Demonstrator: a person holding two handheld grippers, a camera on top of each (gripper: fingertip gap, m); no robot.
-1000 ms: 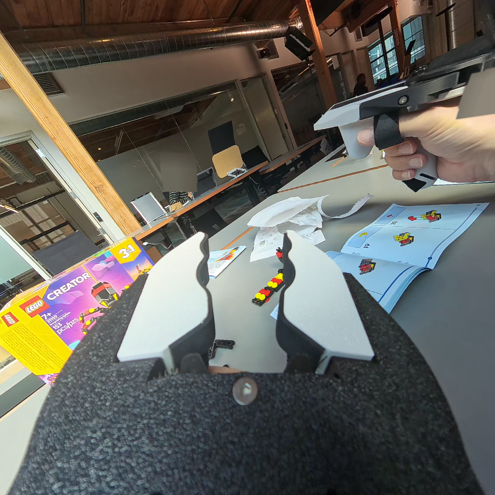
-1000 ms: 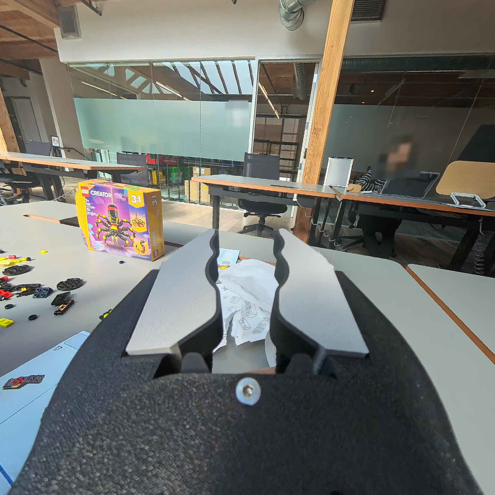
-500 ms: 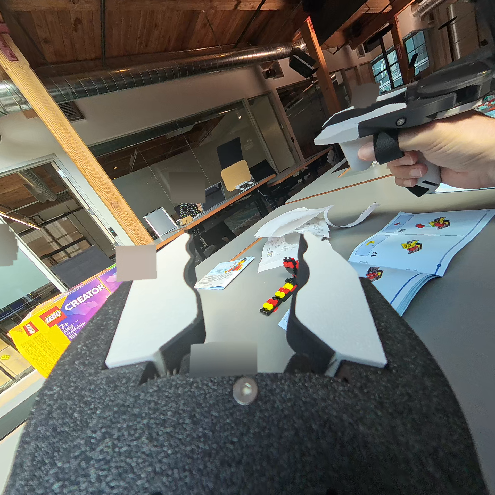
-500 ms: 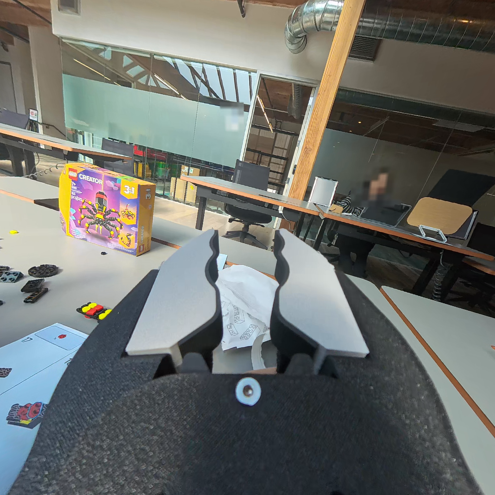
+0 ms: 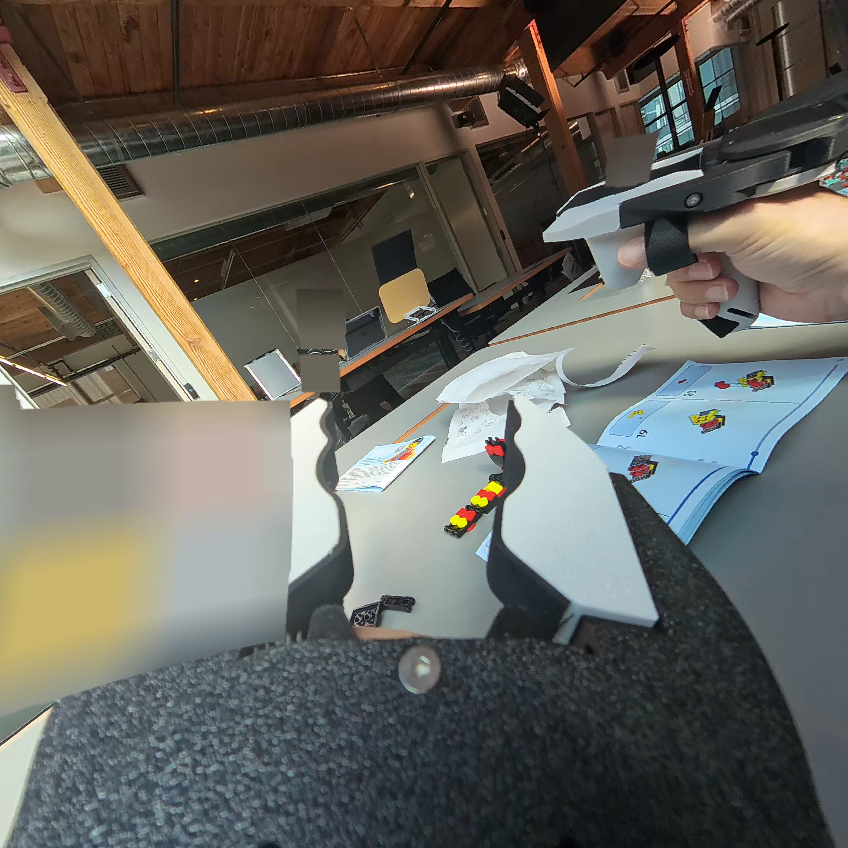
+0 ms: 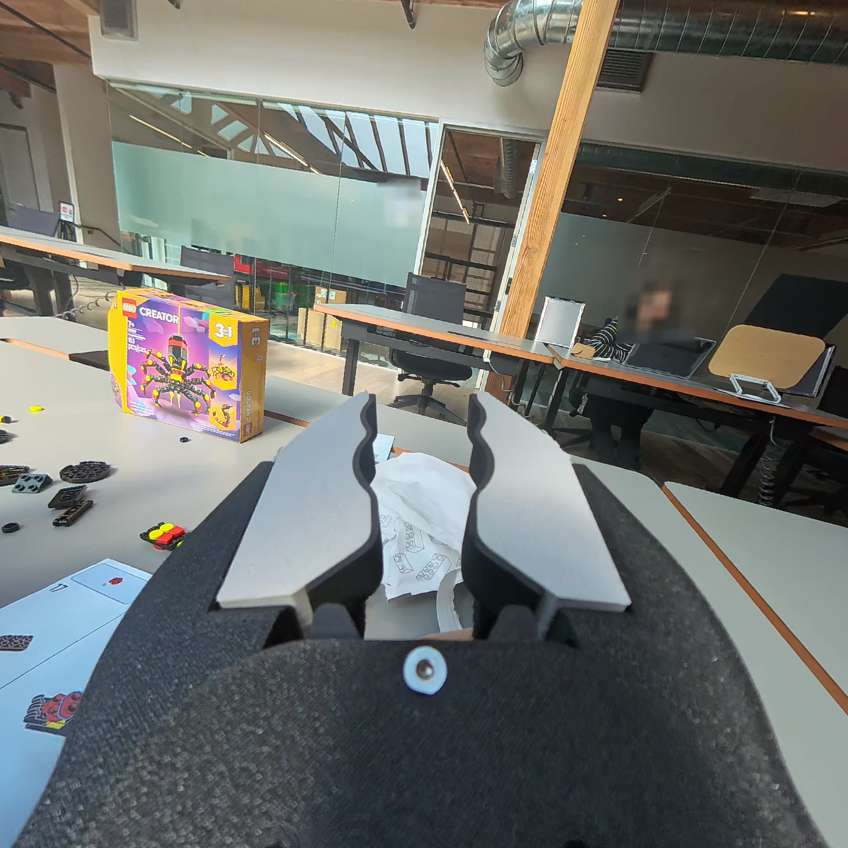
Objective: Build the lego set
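My left gripper (image 5: 418, 408) is open and empty above the grey table (image 5: 413, 564). Between its fingers lies a built chain of black, red and yellow bricks (image 5: 477, 502), partly hidden by the right finger. Two small black pieces (image 5: 383, 608) lie near the finger roots. My right gripper (image 6: 422, 404) is open and empty, held in the air; it also shows at the upper right of the left wrist view (image 5: 596, 220), in a hand. A black, red and yellow brick piece (image 6: 164, 534) and several loose black pieces (image 6: 55, 491) lie to its left. The open instruction booklet (image 5: 716, 436) lies on the right.
The set's box (image 6: 188, 362) stands at the back left of the table. Crumpled white paper bags (image 6: 422, 514) lie ahead of the right gripper. A small leaflet (image 5: 385, 463) lies beyond the chain. Other desks, chairs and a seated person are in the background.
My left gripper's jaws have opened wider, and its view has tilted up and swung right. My right gripper has swung a little to the left and stayed open.
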